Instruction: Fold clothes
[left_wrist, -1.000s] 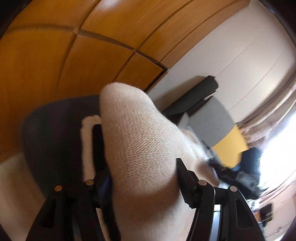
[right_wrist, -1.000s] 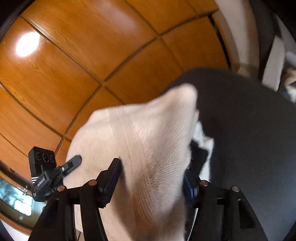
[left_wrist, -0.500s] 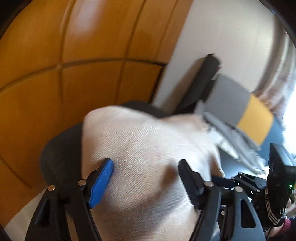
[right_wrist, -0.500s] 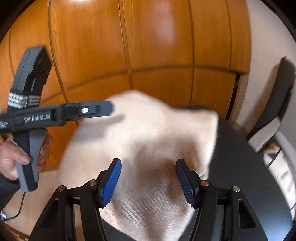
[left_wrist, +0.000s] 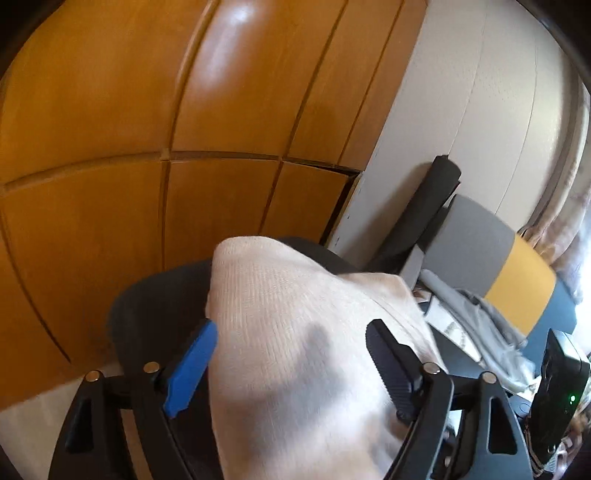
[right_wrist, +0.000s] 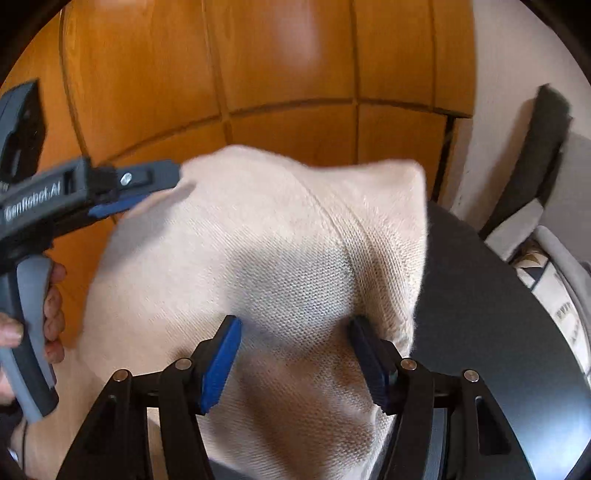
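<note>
Cream knit (left_wrist: 295, 350) fills both gaping tongs, hiding dark table (right_wrist: 480, 295); grip unclear.

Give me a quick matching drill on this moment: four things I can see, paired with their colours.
Things:
1. knitted garment
2. round table top
3. panelled cabinet doors
4. left gripper's exposed finger pad

Colours:
A. blue
B. dark grey
C. cream
D. orange-brown wood

Pairs: 1-C, 2-B, 3-D, 4-A
</note>
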